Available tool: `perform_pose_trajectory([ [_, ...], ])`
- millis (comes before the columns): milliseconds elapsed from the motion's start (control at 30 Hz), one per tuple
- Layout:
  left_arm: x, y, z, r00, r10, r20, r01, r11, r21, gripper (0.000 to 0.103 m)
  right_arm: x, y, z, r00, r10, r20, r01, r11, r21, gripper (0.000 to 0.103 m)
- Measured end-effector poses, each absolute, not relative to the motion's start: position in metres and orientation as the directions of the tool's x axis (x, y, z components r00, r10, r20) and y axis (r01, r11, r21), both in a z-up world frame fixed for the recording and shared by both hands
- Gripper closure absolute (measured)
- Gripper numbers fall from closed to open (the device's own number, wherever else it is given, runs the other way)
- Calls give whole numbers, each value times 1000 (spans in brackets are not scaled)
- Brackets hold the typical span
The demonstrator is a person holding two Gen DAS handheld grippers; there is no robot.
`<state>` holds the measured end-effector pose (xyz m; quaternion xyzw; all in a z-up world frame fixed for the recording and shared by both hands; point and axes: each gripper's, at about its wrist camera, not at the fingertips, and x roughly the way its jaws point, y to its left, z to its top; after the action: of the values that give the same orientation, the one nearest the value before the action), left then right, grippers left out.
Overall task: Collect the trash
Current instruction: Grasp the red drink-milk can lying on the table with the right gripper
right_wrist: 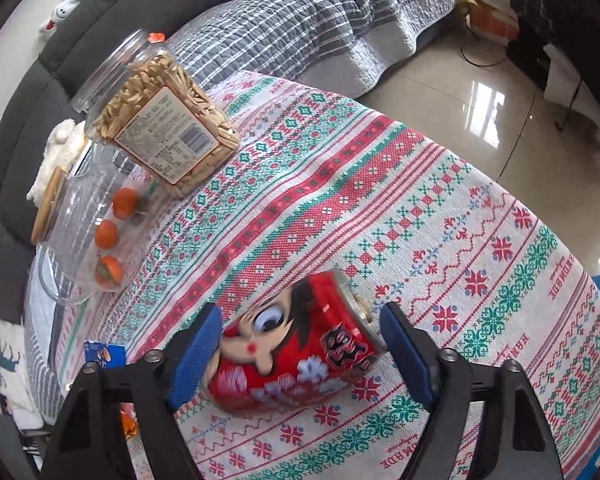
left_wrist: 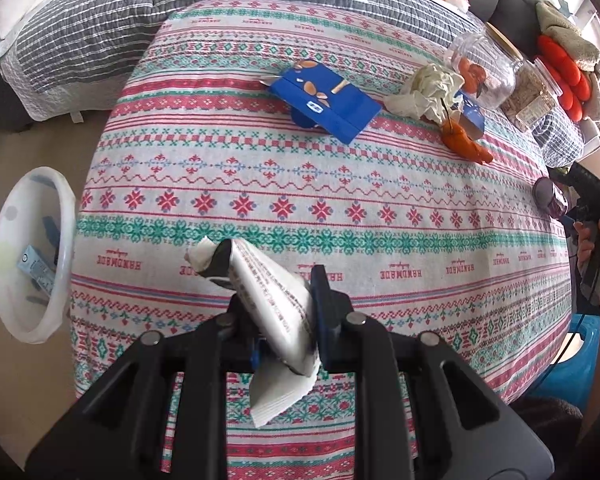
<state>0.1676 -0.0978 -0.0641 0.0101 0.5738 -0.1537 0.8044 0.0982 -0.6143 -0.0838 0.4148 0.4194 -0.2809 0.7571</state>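
Over the tabletop (left_wrist: 340,184), my left hand-held gripper (left_wrist: 278,300) pinched a white wrapper (left_wrist: 268,288), bin (left_wrist: 32,256) at nine o'clock, while the right hand-held gripper (right_wrist: 300,344) straddled the red can (right_wrist: 296,344) unclosed; a careless squeeze might roll it away.

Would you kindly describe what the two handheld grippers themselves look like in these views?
The left gripper and the right gripper look alike: a matte black angular frame with cut-out openings, round grey pivot bolts, and jaws faced with blue textured pads. The left view also shows the right unit from outside, with a thin black cable and a small green light.
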Motion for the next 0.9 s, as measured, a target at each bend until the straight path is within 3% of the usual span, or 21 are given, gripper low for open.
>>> perform_pose_trajectory([
  [33,168,-96,-64,296,-235,-926,256,953,-160,81,98,-614,-85,498,-62,-865,766,500,405,36],
  [400,170,-67,-53,330,-238,-913,214,961,-173,81,126,-513,-73,484,158,-861,510,748,424,48],
  [433,169,-65,-52,333,-239,-912,210,962,-175,81,128,-502,-70,480,162,-862,486,769,415,81],
  [467,169,-62,-51,336,-240,-911,204,963,-178,81,131,-490,-67,477,170,-862,457,790,409,100],
  [533,167,-55,-49,342,-242,-908,193,964,-184,81,135,-474,-65,474,202,-857,423,801,424,100],
  [633,165,-45,-47,349,-243,-905,179,965,-190,81,138,-455,-60,474,190,-860,409,818,406,97],
  [700,164,-37,-45,353,-245,-903,170,966,-195,81,140,-447,-58,471,202,-859,402,817,413,80],
  [767,163,-28,-43,359,-246,-900,162,966,-200,81,141,-429,-52,478,227,-849,341,843,417,30],
  [900,163,-11,-39,371,-247,-895,141,968,-209,81,142,-382,-44,455,270,-849,207,895,395,26],
])
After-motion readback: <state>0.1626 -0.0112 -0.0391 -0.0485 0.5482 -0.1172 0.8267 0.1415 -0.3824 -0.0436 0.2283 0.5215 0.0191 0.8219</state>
